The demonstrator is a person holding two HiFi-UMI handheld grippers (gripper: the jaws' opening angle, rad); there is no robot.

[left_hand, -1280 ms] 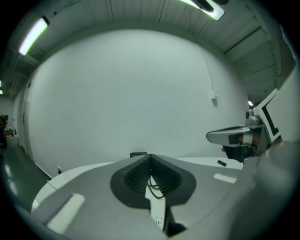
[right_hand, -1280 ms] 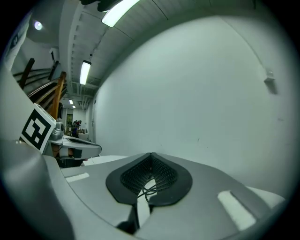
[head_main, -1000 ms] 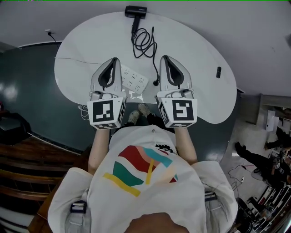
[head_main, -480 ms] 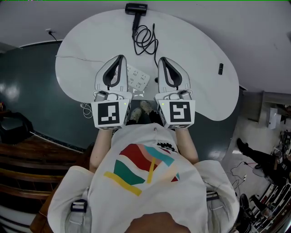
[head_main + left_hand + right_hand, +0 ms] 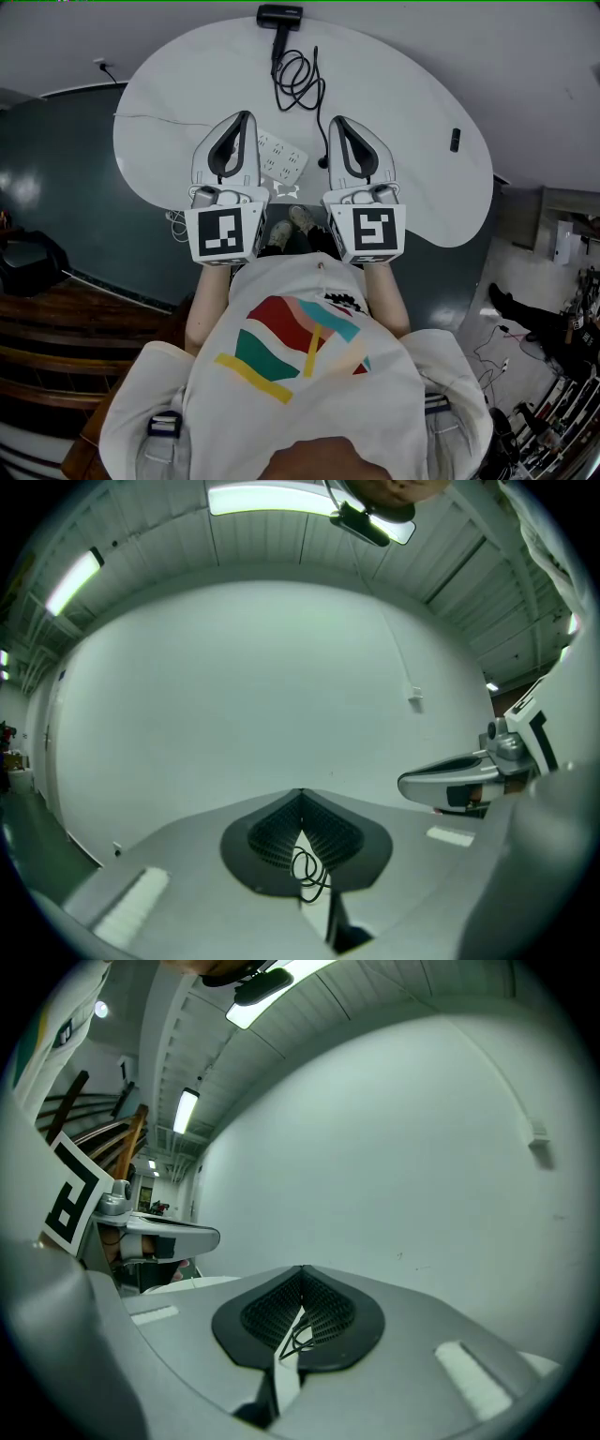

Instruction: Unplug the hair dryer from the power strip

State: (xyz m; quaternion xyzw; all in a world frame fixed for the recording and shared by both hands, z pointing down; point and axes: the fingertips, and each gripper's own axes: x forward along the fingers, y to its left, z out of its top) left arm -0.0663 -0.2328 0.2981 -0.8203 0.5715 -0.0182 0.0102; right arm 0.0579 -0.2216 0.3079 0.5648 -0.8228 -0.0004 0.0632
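Note:
A black hair dryer [image 5: 279,19] lies at the far edge of the white round table [image 5: 403,103]. Its black cord [image 5: 298,82] coils in front of it and runs down to a black plug end [image 5: 322,165]. That end lies by the right end of the white power strip [image 5: 281,157]; I cannot tell whether it sits in a socket. My left gripper [image 5: 246,116] is shut and empty, just left of the strip. My right gripper [image 5: 334,122] is shut and empty, just right of the plug end. Past the shut left jaws the cord [image 5: 309,874] shows in the left gripper view.
A small black object [image 5: 455,142] lies on the table's right side. A wall socket [image 5: 100,66] sits on the wall at the left. The strip's white cable [image 5: 173,225] hangs below the table's near edge. Wooden steps [image 5: 37,337] are at the lower left.
Hardly anything: the head view has shifted a little, and both grippers stay shut side by side over the table's near half.

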